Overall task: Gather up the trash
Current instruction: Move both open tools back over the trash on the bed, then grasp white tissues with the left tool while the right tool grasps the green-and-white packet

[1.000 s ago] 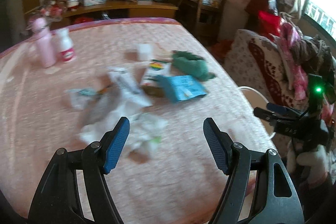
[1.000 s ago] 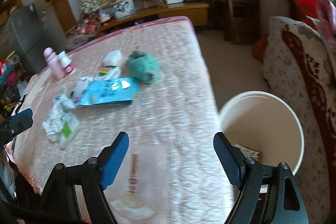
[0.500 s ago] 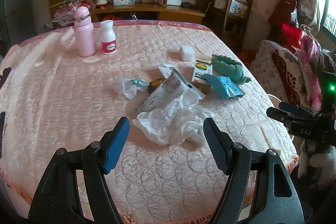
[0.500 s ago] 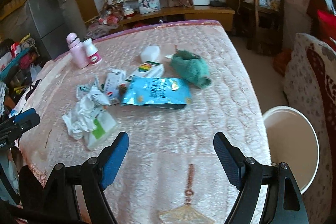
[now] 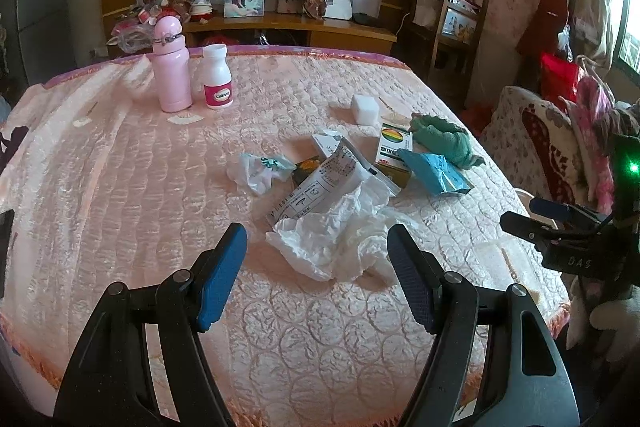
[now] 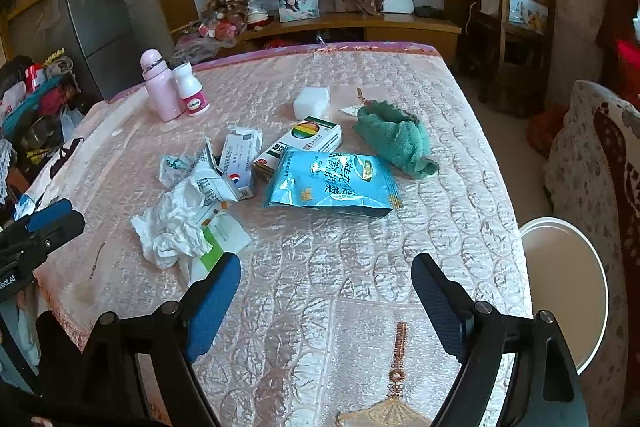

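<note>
White bucket (image 6: pixel 568 291) on the floor at the table's right edge, well right of the litter; its inside is hidden from here. Pink bottle (image 5: pixel 171 67) and white pill bottle (image 5: pixel 217 77) upright, side by side, far left corner of the table (image 5: pixel 120 187); contents not visible. Trash heap mid-table: crumpled tissue (image 5: pixel 332 243), printed wrapper (image 5: pixel 320 187), blue bag (image 6: pixel 332 183), box (image 6: pixel 304 141), green cloth (image 6: pixel 394 135). Left gripper (image 5: pixel 316 267) jaws wide, nothing held, tissue just ahead between the fingertips. Right gripper (image 6: pixel 326 295) jaws wide, just been opening further, empty; bare cloth between them, blue bag ahead, tissue off its left finger.
</note>
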### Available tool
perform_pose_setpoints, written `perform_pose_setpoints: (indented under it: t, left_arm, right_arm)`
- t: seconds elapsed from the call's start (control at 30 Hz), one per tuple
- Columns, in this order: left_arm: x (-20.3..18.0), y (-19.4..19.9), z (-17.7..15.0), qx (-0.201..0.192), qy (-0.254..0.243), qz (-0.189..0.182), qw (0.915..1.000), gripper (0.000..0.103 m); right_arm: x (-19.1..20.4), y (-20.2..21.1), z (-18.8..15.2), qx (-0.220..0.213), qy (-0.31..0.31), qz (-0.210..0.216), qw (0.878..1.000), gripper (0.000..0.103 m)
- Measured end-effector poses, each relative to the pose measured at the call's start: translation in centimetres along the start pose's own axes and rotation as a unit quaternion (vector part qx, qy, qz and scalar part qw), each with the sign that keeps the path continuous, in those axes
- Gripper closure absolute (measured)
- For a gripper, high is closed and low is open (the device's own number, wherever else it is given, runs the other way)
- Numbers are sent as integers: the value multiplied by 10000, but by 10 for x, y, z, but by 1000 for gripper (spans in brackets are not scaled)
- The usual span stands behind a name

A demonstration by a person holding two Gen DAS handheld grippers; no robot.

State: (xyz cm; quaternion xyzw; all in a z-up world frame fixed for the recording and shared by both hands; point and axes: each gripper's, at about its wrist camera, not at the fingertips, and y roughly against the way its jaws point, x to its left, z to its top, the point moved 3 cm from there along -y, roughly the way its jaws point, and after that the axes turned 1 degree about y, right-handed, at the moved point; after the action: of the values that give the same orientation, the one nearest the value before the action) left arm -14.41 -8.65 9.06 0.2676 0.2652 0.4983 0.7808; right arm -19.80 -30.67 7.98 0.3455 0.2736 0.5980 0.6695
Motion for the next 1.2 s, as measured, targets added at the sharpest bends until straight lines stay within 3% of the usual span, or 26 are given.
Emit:
perform_pose_setpoints:
  t: [0.17, 0.3, 0.63, 0.93, 1.0, 1.07, 1.2]
  left_arm:
    - [0, -3, -2, 56, -1, -65, 10000, 31]
    - [0, -11, -6, 199, 45, -332, 9992, 31]
    - [-17, -63, -9, 629, -306, -742, 9948, 31]
    - [-27, -106, -11, 1000, -447, -593, 9922, 33]
    - [-20, -105, -10, 990, -163, -789, 9918, 53]
    - [-8, -103, -9, 1097, 144, -931, 9895, 82]
    - [12, -90, -7, 1071, 395, -871, 9896, 90]
  right_arm:
    - [2, -4, -2, 63, -9, -6, 10000, 18]
    - [1, -7, -3, 118, -10, -16, 9999, 18]
    - [1, -16, -11, 214, -152, 164, 9995, 18]
    - [-1, -26, -11, 333, -220, 236, 9989, 18]
    - [3, -30, -12, 381, -166, 282, 9987, 18]
    - [11, -34, -13, 438, -74, 313, 9985, 18]
    - [30, -46, -12, 566, 65, 586, 9967, 18]
